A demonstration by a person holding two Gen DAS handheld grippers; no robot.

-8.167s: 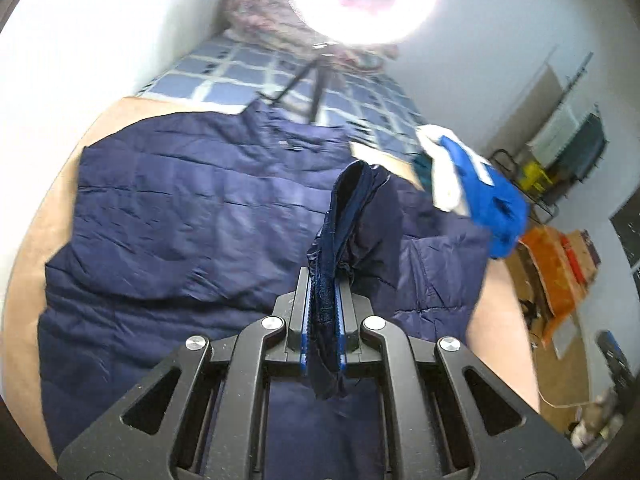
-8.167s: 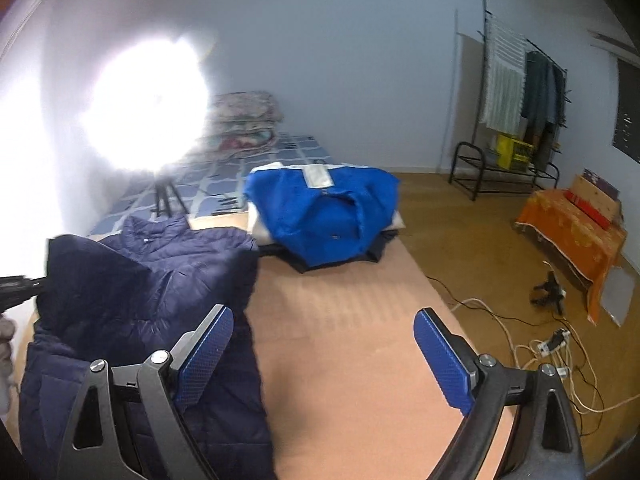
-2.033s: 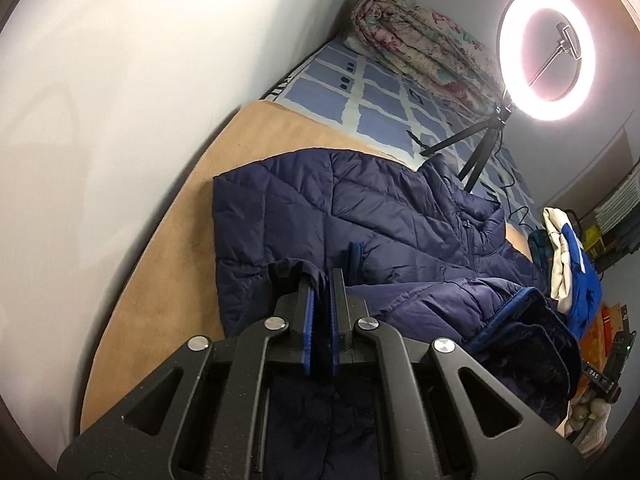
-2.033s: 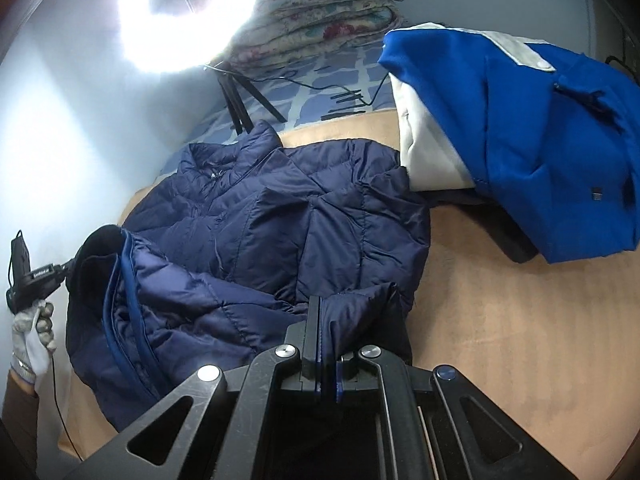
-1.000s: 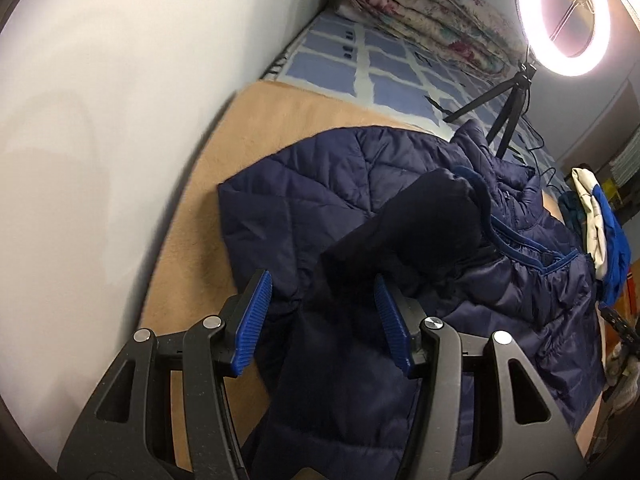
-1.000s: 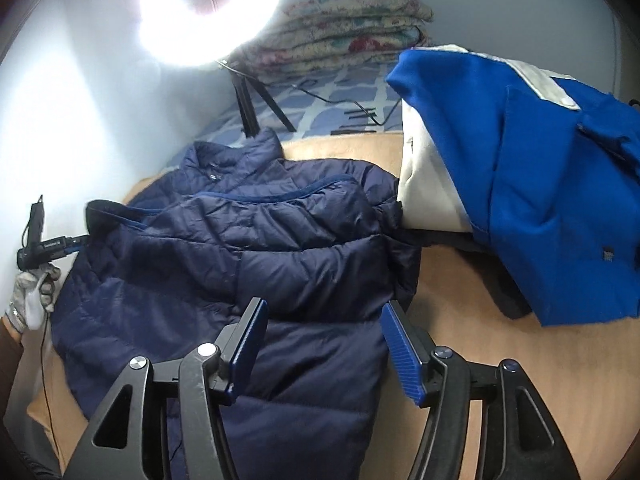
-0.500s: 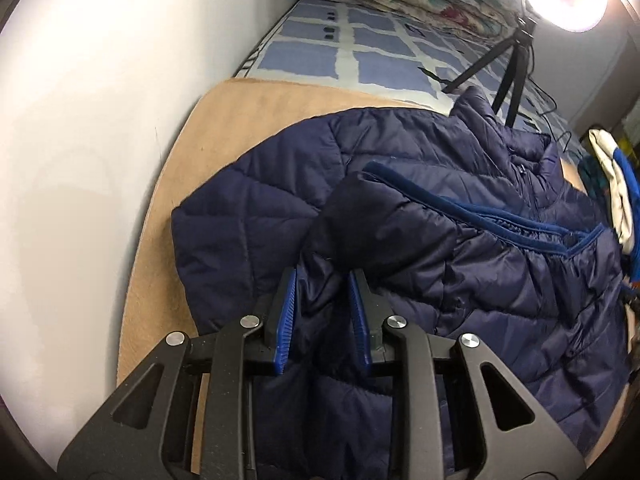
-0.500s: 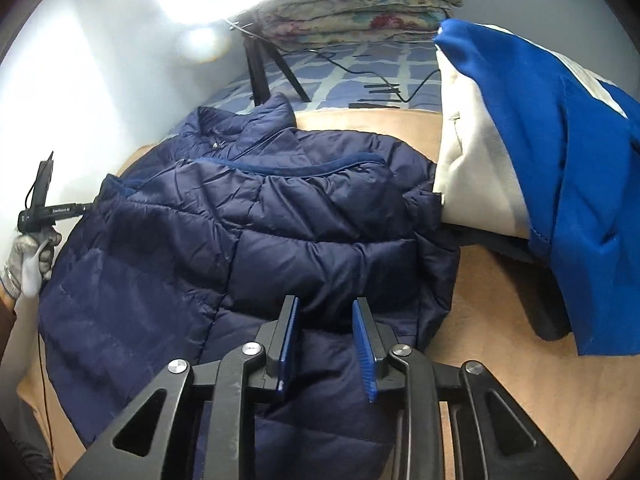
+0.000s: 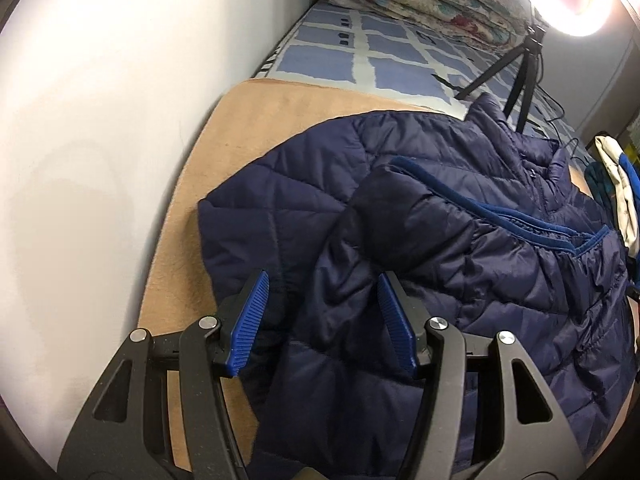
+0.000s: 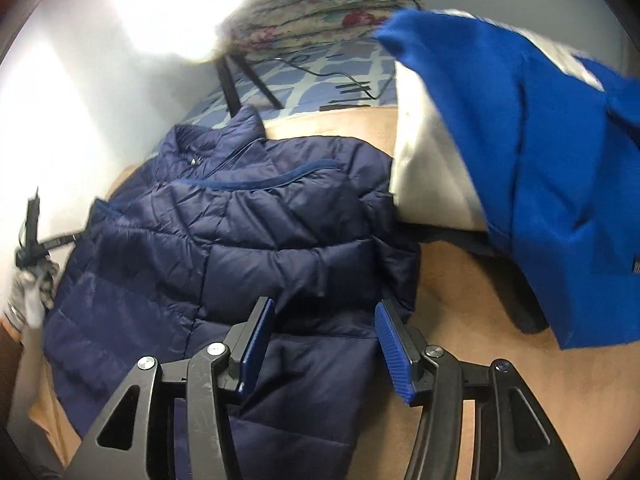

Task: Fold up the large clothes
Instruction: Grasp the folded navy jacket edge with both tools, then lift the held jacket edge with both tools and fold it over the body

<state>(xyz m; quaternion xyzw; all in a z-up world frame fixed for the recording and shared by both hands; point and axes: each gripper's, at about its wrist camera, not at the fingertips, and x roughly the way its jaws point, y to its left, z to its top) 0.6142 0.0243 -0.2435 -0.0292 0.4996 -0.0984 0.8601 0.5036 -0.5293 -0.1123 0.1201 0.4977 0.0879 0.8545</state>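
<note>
- The tan surface [image 9: 256, 120] runs along a white wall, with a blue checked bed [image 9: 400, 52] beyond it at 12 o'clock.
- The navy quilted jacket [image 9: 460, 240] lies flat on the surface, its lower half doubled up over the chest. In the left wrist view its collar points to 1 o'clock, its long axis running 7 to 1.
- A blue and white garment [image 10: 540, 160] sits at 2 o'clock of the jacket in the right wrist view, touching its edge.
- The left gripper [image 9: 322, 322] has just been opening; its jaws stand apart astride a jacket fold, pads not pressing.
- The right gripper [image 10: 324, 346] likewise has just been opening, jaws apart over the jacket's near edge.
</note>
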